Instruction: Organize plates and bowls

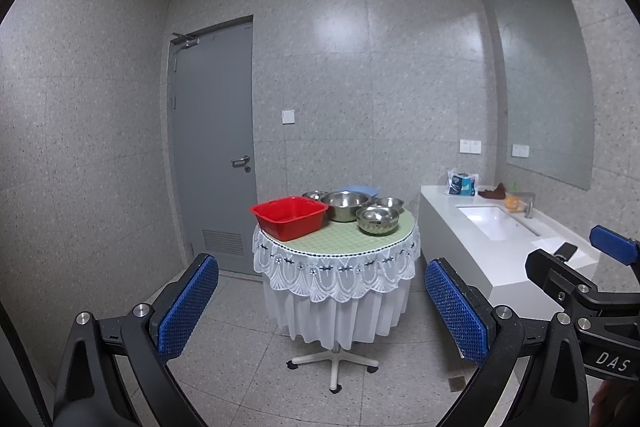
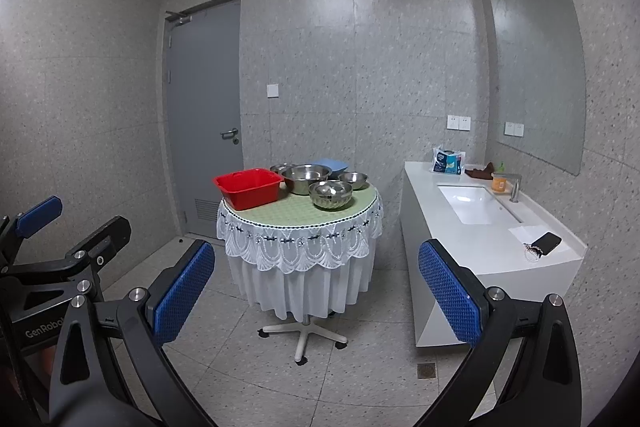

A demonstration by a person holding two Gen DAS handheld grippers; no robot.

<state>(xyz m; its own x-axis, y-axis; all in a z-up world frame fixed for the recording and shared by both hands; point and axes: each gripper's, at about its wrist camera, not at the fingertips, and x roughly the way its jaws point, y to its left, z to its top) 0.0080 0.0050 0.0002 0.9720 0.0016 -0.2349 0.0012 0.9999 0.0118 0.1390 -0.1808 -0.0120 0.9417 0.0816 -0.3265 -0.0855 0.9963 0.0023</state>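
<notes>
Bowls of bright steel stand together on the round surface [image 1: 320, 243] in the middle of the room, well apart from both pairs of fingers and straight ahead of them. The large bowl [image 1: 346, 205] sits at the centre of the group; a ribbed bowl [image 1: 377, 220] stands nearest, toward the right, a small bowl [image 1: 389, 203] just behind that, and another small one [image 1: 315, 195] at the far left, half hidden. A blue dish [image 1: 362, 189] shows behind the large bowl, though whether it is a plate or a bowl I cannot tell. From the right wrist view the ribbed bowl seems to hold something pale; the rest look empty. A red tub [image 1: 289, 217] stands on the left of the surface, just beside the large bowl, and nothing shows inside it.

The left gripper [image 1: 320, 311] and the right gripper [image 2: 316, 301] hang side by side, both released, fingers wide apart with nothing between them, tilted a little downward toward the lace-skirted surface. Neither is clearly nearer; the tub lies more to the left hand's side and the ribbed and small bowls to the right's. I judge the work not yet begun: both hands must first close the distance.

To the right a white counter [image 2: 460, 247] runs along the wall with a sink [image 2: 474, 209], a phone [image 2: 547, 242] at its near end and a blue packet [image 2: 447, 161] at its far end. A grey door [image 1: 216, 147] stands closed at the far left.
</notes>
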